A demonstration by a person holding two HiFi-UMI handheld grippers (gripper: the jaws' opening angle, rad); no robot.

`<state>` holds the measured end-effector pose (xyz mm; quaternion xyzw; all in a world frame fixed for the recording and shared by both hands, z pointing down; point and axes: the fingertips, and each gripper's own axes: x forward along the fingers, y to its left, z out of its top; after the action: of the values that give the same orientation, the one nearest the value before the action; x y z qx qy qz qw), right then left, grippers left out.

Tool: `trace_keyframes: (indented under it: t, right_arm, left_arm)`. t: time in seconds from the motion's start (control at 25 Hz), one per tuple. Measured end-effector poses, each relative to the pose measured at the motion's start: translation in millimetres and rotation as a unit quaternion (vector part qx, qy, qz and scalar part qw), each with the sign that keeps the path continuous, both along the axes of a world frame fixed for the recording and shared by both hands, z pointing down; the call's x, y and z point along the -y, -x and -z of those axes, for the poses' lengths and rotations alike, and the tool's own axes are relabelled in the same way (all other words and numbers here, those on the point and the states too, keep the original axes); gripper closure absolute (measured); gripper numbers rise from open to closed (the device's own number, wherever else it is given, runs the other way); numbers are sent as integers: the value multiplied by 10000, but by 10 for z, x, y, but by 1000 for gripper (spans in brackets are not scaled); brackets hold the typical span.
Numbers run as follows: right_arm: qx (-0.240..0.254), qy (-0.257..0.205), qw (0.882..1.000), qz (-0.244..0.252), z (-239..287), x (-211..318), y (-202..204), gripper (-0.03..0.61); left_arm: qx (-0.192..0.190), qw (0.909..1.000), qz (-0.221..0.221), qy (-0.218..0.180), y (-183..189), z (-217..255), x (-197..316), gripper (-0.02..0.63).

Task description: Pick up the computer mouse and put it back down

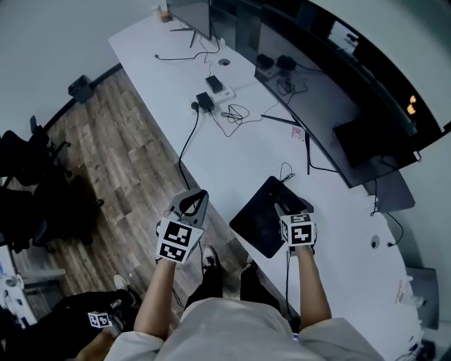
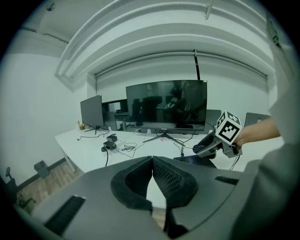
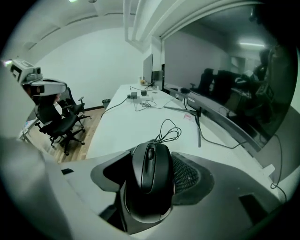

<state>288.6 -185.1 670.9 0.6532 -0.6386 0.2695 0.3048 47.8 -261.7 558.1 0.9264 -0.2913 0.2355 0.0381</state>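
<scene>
A black corded computer mouse point(image 3: 150, 176) sits lengthwise between the jaws of my right gripper point(image 3: 153, 158), whose pads press on its two sides. In the head view that right gripper point(image 1: 287, 209) hangs over a black mouse pad point(image 1: 255, 224) near the desk's front edge. The mouse's cable point(image 3: 167, 131) runs in loops away over the white desk point(image 3: 126, 126). The left gripper view shows the right gripper point(image 2: 212, 144) a little above the pad point(image 2: 199, 161). My left gripper point(image 2: 152, 159) is shut with nothing in it. In the head view the left gripper point(image 1: 189, 206) is at the desk's edge, left of the pad.
A long curved monitor point(image 1: 331, 120) stands along the back of the desk, with a second screen point(image 1: 190, 10) at the far end. Power adapters and loose cables point(image 1: 218, 99) lie mid-desk. Office chairs point(image 1: 28, 183) stand on the wooden floor point(image 1: 120, 155) to the left.
</scene>
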Motion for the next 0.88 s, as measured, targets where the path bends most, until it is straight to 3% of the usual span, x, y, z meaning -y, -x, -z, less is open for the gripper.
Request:
trace_keyframes:
  t: [0.28,0.44,0.6,0.88]
  right_arm:
    - [-152,639,9978,-127,-611,-127,-391,297]
    - [-474,930,9943,192,-820,-151,-514,297]
    - [-767,1084,9874,864,-895,-138,-520,296]
    - [-521,1019,9868,1149,-827,-123,-530,268]
  left_arm:
    - [174,9995,78,249,22,-275,-106,598]
    - [249,9992,23,326,-20,-368,-152,598]
    - [300,9988,-26,375,-63,-426,-190,598]
    - [130,9985,-237,474,-252,-391,-268,598]
